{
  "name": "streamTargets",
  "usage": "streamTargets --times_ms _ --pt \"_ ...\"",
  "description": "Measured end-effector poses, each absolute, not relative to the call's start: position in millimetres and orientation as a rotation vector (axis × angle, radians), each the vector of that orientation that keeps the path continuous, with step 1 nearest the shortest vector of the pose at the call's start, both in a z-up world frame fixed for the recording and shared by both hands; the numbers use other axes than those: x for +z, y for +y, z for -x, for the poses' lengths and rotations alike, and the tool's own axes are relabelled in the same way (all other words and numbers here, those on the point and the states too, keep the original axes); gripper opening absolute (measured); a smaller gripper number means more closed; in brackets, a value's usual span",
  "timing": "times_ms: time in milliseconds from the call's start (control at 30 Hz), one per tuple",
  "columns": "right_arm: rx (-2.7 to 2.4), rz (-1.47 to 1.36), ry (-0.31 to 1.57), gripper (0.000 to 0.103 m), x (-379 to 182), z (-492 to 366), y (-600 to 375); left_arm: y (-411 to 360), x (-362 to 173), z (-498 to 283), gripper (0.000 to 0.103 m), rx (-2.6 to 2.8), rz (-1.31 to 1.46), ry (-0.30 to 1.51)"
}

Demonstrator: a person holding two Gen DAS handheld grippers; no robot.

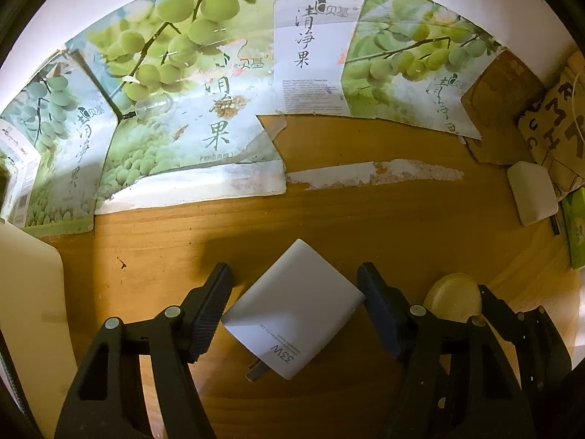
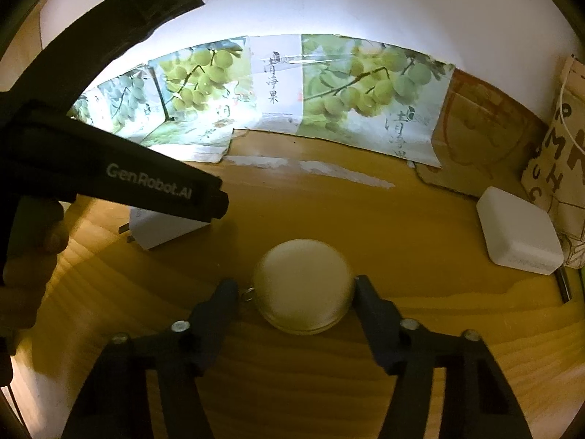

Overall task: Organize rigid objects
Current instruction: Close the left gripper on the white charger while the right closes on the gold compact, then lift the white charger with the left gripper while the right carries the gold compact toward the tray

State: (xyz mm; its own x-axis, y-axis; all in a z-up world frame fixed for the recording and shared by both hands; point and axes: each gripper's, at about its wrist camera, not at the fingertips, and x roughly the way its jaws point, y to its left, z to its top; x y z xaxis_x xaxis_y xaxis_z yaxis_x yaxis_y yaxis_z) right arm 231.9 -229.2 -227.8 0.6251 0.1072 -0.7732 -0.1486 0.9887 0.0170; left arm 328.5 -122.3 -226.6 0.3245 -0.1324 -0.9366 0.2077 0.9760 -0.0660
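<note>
Wooden bench (image 1: 365, 219) against a white wall, backed by flattened fruit cartons (image 1: 204, 84) printed with green plums and the characters 清净果.

Left tool (image 1: 292, 303) points steeply down with its jaws apart, straddling a white charger (image 1: 296, 307). That charger lies flat and skewed between the pads, corner-on, prongs toward the camera; the right pad seems to meet one corner, the left pad stands just clear. "33W" is printed on it.

Right tool (image 2: 296, 292) straddles a round cream case (image 2: 303, 285) with a small key ring at its left. The right pad touches or nearly touches its rim; the left pad stands just off the ring, so no firm clamp shows. "GenRobot.AI" reads along the left tool's body.

A white box (image 2: 515, 230) rests well apart at far right, beside a bag (image 2: 563, 183) with large, partly hidden letters.
</note>
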Motion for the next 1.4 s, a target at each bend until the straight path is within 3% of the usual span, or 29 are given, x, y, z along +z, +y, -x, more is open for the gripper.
streamTargets --times_ms 533,667,1400 --pt "0.174 0.019 0.894 0.055 -227 -226 -226 -110 -223 -303 0.073 -0.181 -0.047 1.255" --pt "0.182 0.006 0.893 0.055 -224 -223 -225 -104 -219 -291 0.061 -0.154 -0.048 1.252" --pt "0.252 0.077 0.735 0.055 -167 -189 -214 -48 -204 -185 0.057 -0.090 0.115 1.337"
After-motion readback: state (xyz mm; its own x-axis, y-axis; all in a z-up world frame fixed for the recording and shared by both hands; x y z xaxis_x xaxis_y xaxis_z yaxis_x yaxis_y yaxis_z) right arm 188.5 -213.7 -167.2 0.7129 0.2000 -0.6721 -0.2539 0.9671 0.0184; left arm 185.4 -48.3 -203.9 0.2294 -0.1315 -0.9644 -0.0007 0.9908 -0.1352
